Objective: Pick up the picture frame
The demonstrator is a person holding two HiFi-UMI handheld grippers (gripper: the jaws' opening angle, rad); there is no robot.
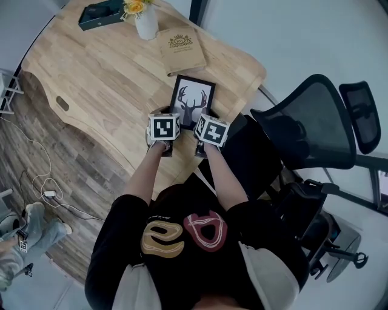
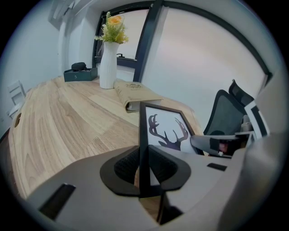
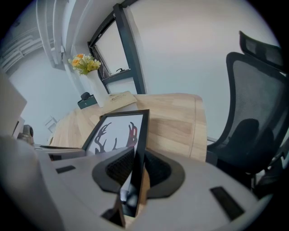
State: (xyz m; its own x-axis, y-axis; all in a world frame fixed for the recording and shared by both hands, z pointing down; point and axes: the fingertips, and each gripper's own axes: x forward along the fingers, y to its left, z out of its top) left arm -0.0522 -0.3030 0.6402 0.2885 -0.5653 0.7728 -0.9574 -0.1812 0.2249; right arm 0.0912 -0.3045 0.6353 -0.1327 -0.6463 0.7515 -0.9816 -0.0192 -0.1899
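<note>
Left claw (image 2: 143,166) clamped on left edge of picture frame (image 1: 193,102), pads pressing both faces. Right claw (image 3: 135,169) likewise clamped on frame's right edge. Frame black, deer-antler print facing up, at near edge of wooden table (image 1: 103,79), between both claws. Beyond frame: tan folder (image 1: 182,51) lying flat. Farther: white vase (image 1: 147,24) with yellow flowers, dark box (image 1: 100,15) beside it. Black office chair (image 1: 309,127) right of table.

The left forearm (image 1: 144,175) and right forearm (image 1: 225,175) are reaching forward side by side. The grey two-jaw left gripper (image 2: 143,169) and matching right gripper (image 3: 137,169) are pointing downward, each clamping a side edge of the black-framed deer picture (image 1: 193,100).
</note>
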